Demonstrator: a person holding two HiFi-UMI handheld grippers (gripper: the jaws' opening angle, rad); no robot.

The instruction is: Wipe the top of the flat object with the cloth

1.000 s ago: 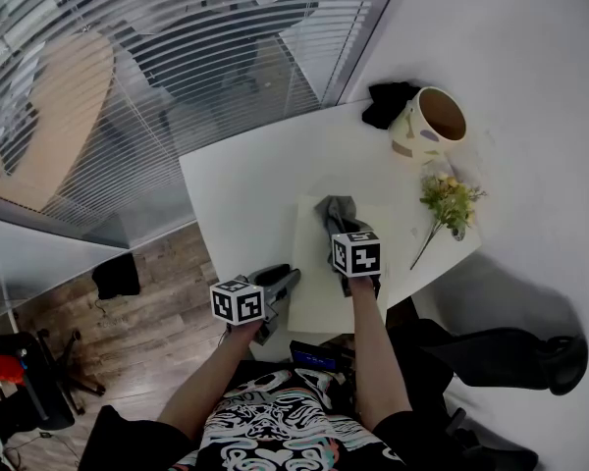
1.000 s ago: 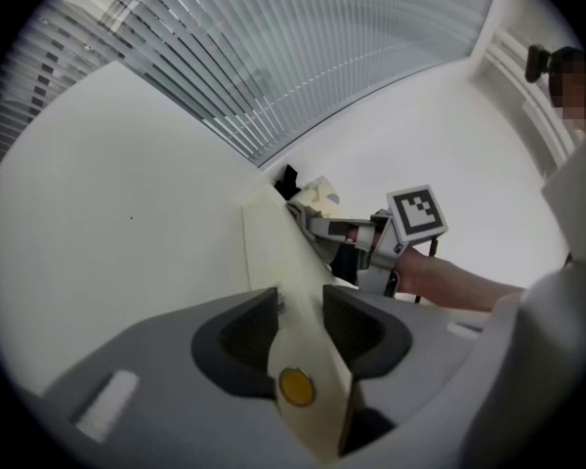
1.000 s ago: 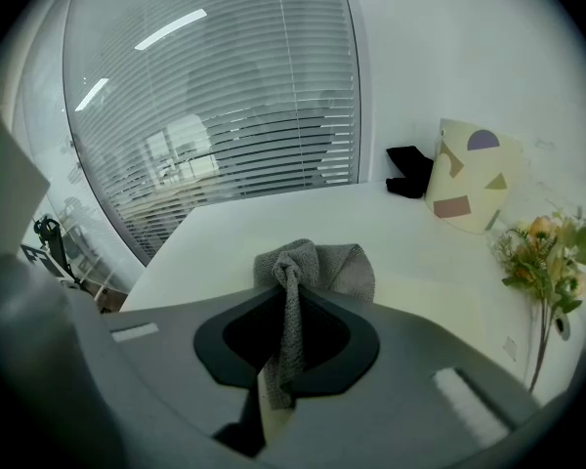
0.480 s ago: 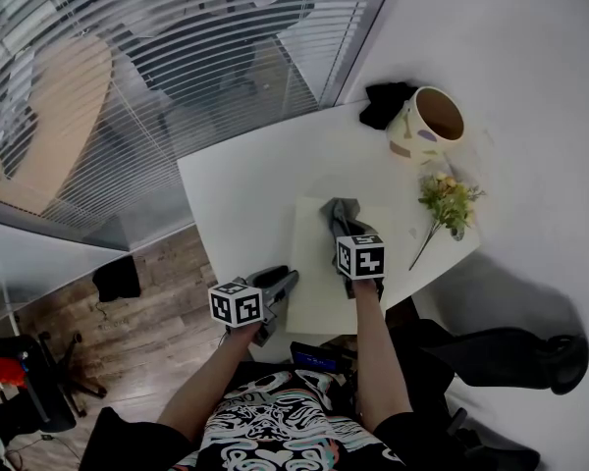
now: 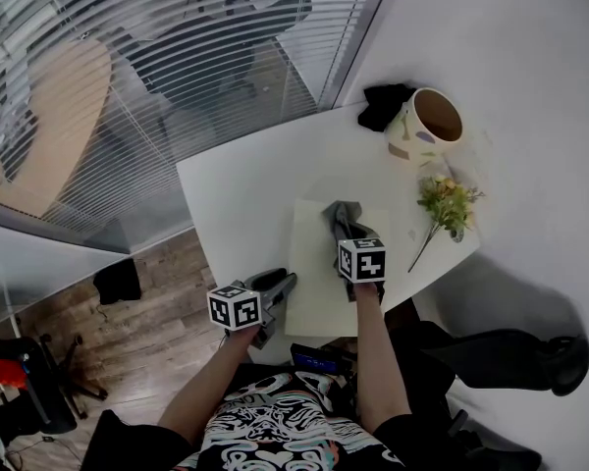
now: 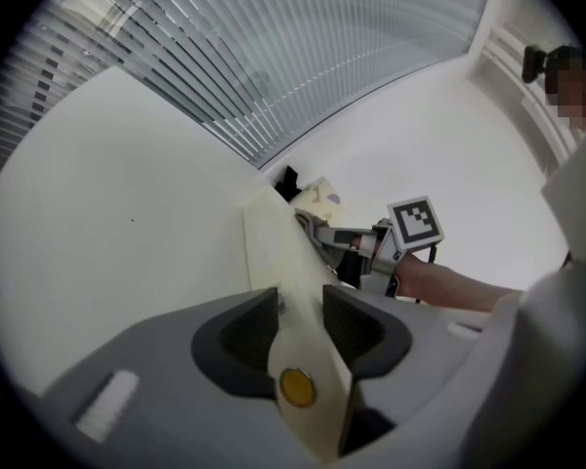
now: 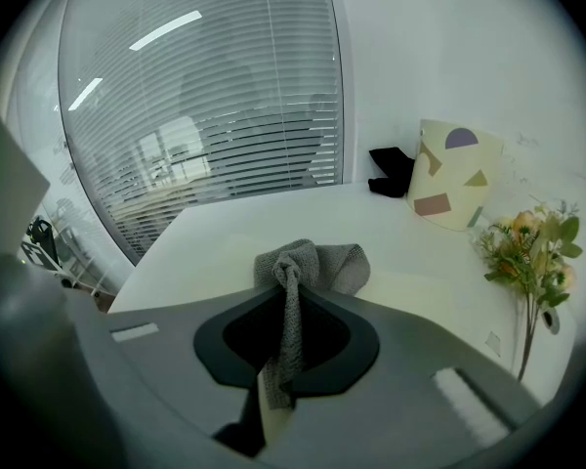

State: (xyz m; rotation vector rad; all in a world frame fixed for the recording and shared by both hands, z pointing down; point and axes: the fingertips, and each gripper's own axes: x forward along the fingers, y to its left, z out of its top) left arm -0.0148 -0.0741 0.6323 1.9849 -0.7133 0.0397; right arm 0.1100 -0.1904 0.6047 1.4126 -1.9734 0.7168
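Your white desk (image 5: pixel 245 194) stands in the corner beside the slatted window blinds (image 5: pixel 177 57). On its near part, close to your edge, lies the cream flat object (image 5: pixel 314 283), flat on the desk top. At the far right corner stands a pale pot (image 5: pixel 427 126) with coloured patches. A small black thing (image 5: pixel 385 101) lies just beside it against the wall, and a sprig of flowers (image 5: pixel 447 204) lies nearer you, right of the flat object.

The grey cloth (image 5: pixel 342 216) rests bunched on the far half of the flat object, touching its top. Your right tool (image 5: pixel 346 234) has its jaws pinched tight on a twisted strand of that cloth (image 7: pixel 308 262), with the bunch spilling out in front of them.

Your left tool (image 5: pixel 280 285) sits at the near left edge of the flat object (image 6: pixel 273 252). Its jaws are clamped on that edge, where a small round gold stud (image 6: pixel 296 386) shows.
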